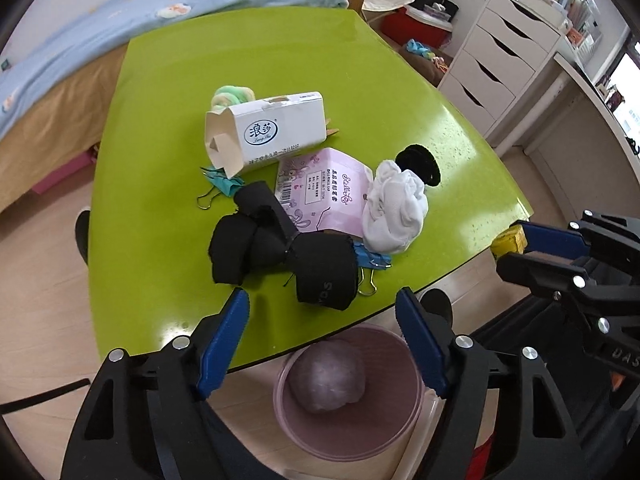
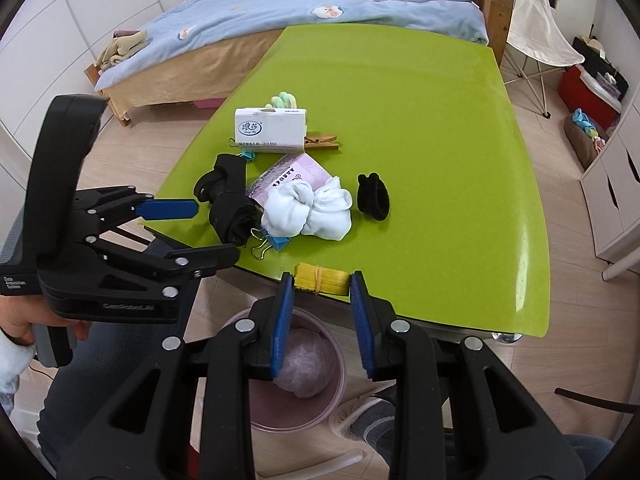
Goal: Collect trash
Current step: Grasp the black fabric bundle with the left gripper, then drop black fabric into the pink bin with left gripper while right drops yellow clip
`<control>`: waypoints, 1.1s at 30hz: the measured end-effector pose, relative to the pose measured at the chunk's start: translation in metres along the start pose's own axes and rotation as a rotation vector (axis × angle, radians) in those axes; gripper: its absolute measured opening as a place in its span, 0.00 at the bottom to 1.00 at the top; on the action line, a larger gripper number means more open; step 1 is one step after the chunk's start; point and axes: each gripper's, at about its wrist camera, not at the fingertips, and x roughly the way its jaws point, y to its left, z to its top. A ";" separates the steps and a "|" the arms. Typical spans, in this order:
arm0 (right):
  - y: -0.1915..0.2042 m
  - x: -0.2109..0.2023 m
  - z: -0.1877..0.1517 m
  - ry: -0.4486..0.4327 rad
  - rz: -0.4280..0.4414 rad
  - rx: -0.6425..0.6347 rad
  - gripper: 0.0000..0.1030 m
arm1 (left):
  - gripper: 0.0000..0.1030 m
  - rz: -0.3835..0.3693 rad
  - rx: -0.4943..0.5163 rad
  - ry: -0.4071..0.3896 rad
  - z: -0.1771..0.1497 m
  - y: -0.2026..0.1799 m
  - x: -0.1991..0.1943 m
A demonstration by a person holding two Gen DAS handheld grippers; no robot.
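Right gripper (image 2: 322, 284): blue-padded fingers clamped on a yellow bundle of strips bound by a rubber band (image 2: 319, 279), at the near edge of the lime-green desk (image 2: 440, 152).
Left gripper (image 1: 322, 310): fingers spread apart, holding nothing, above the near desk edge.
Bin: round pink plastic wastebasket (image 1: 400, 432) on the floor below that edge, containing a crumpled translucent bag (image 1: 328, 376).
Desk clutter: white cardboard box (image 1: 276, 128), pink packet (image 1: 324, 190), white cloth wad (image 1: 394, 212), black fabric rolls (image 1: 280, 248).

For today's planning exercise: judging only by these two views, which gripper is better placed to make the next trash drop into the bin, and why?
Right. The right gripper is shut on the yellow bundle at the table edge, with the pink bin just below. The left gripper is open and holds nothing.
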 end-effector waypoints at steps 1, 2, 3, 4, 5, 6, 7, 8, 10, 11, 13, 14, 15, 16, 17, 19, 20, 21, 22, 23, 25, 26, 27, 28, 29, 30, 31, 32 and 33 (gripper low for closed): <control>0.000 0.001 0.000 0.000 0.002 0.000 0.28 | 0.68 -0.001 -0.003 -0.001 0.000 0.000 0.002; 0.000 0.001 -0.001 0.000 0.002 0.000 0.28 | 0.66 -0.002 -0.006 -0.002 0.000 0.000 0.003; 0.000 0.001 -0.001 0.000 0.003 0.001 0.28 | 0.62 -0.003 -0.007 -0.001 0.000 0.000 0.004; 0.000 0.001 -0.001 0.001 0.004 0.003 0.28 | 0.51 0.000 -0.005 0.003 0.000 -0.001 0.006; 0.000 0.001 -0.001 0.001 0.004 0.003 0.28 | 0.47 0.002 -0.004 0.007 0.001 0.000 0.008; 0.000 0.001 -0.001 0.001 0.004 0.003 0.28 | 0.42 0.002 -0.005 0.010 0.001 -0.001 0.009; 0.000 0.002 -0.001 0.001 0.005 0.003 0.28 | 0.36 0.003 -0.006 0.010 0.001 0.000 0.010; 0.000 0.001 -0.001 0.001 0.005 0.003 0.28 | 0.31 0.003 -0.006 0.010 0.001 0.000 0.010; 0.000 0.002 -0.001 0.000 0.005 0.004 0.28 | 0.26 0.002 -0.005 0.003 0.002 0.000 0.008; 0.000 0.002 0.000 -0.001 0.004 0.004 0.28 | 0.25 0.000 -0.003 -0.002 0.002 0.000 0.007; 0.000 0.003 0.000 -0.004 0.005 0.006 0.28 | 0.23 0.000 0.003 -0.009 0.002 -0.001 0.004; 0.000 0.003 -0.001 -0.006 0.005 0.006 0.28 | 0.23 0.000 0.007 -0.012 0.002 -0.001 0.002; 0.000 0.003 -0.001 -0.008 0.005 0.006 0.28 | 0.23 -0.001 0.010 -0.016 0.002 -0.001 -0.001; 0.000 0.003 -0.001 -0.010 0.006 0.007 0.28 | 0.23 -0.002 0.011 -0.023 0.002 -0.001 -0.004; -0.001 0.003 -0.002 -0.011 0.007 0.007 0.28 | 0.23 -0.001 0.011 -0.029 0.002 -0.001 -0.007; 0.000 0.002 -0.002 -0.015 0.006 0.003 0.28 | 0.23 0.001 0.018 -0.044 0.001 -0.001 -0.014; 0.001 0.001 -0.002 -0.017 0.006 0.003 0.28 | 0.23 0.001 0.020 -0.049 0.001 -0.002 -0.017; 0.001 0.000 -0.002 -0.021 0.006 0.001 0.28 | 0.23 0.000 0.023 -0.057 0.001 -0.002 -0.022; 0.002 -0.001 -0.002 -0.024 0.006 0.000 0.28 | 0.23 0.001 0.026 -0.063 0.000 -0.004 -0.026; 0.002 -0.003 -0.002 -0.027 0.007 -0.002 0.28 | 0.23 0.002 0.030 -0.069 0.000 -0.004 -0.030; 0.003 -0.007 -0.002 -0.036 0.008 -0.006 0.28 | 0.23 0.004 0.040 -0.085 -0.001 -0.005 -0.040; 0.004 -0.010 -0.002 -0.041 0.009 -0.010 0.28 | 0.23 0.005 0.043 -0.092 -0.002 -0.006 -0.045; 0.004 -0.012 -0.003 -0.044 0.010 -0.012 0.28 | 0.23 0.005 0.047 -0.099 -0.003 -0.006 -0.050; 0.005 -0.016 -0.003 -0.051 0.010 -0.017 0.28 | 0.23 0.006 0.054 -0.108 -0.004 -0.008 -0.056; 0.006 -0.020 -0.004 -0.058 0.010 -0.021 0.28 | 0.23 0.007 0.060 -0.114 -0.006 -0.009 -0.061; 0.007 -0.024 -0.005 -0.065 0.012 -0.023 0.28 | 0.23 0.005 0.067 -0.122 -0.008 -0.010 -0.067; 0.007 -0.027 -0.005 -0.069 0.014 -0.025 0.28 | 0.23 0.004 0.073 -0.128 -0.010 -0.013 -0.070; 0.008 -0.031 -0.006 -0.077 0.017 -0.027 0.28 | 0.23 0.003 0.078 -0.134 -0.011 -0.014 -0.074; 0.008 -0.035 -0.007 -0.083 0.019 -0.030 0.28 | 0.23 0.000 0.083 -0.140 -0.014 -0.015 -0.079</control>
